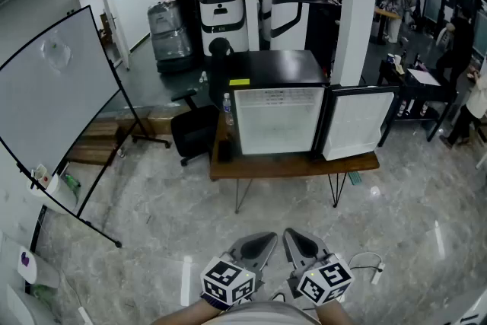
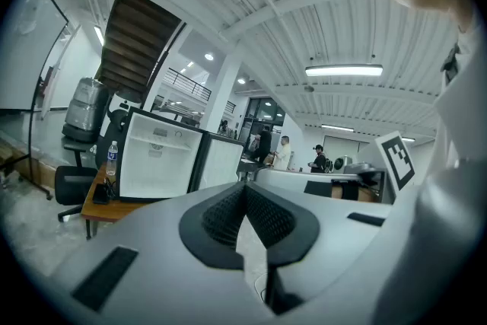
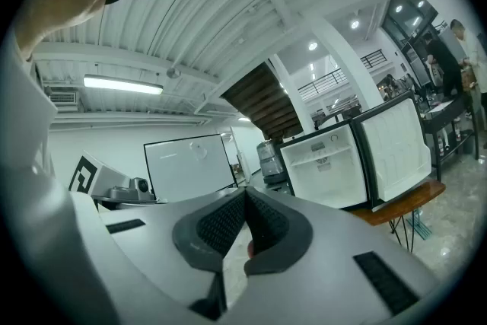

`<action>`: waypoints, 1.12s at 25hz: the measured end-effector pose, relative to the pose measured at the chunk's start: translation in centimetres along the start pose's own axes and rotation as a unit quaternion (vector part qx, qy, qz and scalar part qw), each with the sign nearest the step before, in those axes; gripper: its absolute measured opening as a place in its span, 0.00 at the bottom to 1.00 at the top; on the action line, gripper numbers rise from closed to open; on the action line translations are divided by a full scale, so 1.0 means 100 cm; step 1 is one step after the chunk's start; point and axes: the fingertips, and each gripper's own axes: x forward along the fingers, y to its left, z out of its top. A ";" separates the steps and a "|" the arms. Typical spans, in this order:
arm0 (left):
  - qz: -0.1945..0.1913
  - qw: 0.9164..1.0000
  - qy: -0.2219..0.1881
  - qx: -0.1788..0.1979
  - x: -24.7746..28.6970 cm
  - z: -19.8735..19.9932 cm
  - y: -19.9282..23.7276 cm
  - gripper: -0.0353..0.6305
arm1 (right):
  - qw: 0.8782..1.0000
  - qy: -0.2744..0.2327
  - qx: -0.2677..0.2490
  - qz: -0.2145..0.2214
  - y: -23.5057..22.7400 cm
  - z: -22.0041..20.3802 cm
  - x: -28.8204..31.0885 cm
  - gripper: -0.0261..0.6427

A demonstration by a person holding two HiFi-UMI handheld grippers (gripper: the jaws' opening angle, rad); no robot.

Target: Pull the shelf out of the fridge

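Observation:
A small black fridge (image 1: 275, 120) stands on a low wooden table (image 1: 293, 166) across the floor, with its door (image 1: 356, 123) swung open to the right. Its white inside shows a thin shelf (image 1: 276, 100) high up, also seen as the shelf (image 2: 157, 151) in the left gripper view and the shelf (image 3: 323, 161) in the right gripper view. My left gripper (image 1: 266, 240) and right gripper (image 1: 292, 236) are held side by side close to my body, far from the fridge. Both are shut with nothing between the pads.
A large whiteboard (image 1: 57, 103) on a stand fills the left. A black office chair (image 1: 194, 129) and a water bottle (image 1: 227, 109) are left of the fridge. A white column (image 1: 358, 11) rises behind it, a black side table (image 1: 415, 80) stands right. A cable (image 1: 369, 262) lies on the marble floor.

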 end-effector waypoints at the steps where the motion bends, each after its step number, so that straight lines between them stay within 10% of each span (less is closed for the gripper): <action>1: 0.000 1.000 0.001 0.000 0.000 0.000 -0.001 0.06 | 1.000 0.000 0.000 0.000 0.000 0.000 -0.001 0.06; 28: 0.034 0.999 0.010 -0.007 0.053 -0.006 -0.012 0.06 | 0.998 -0.048 0.033 0.019 -0.055 0.019 -0.033 0.06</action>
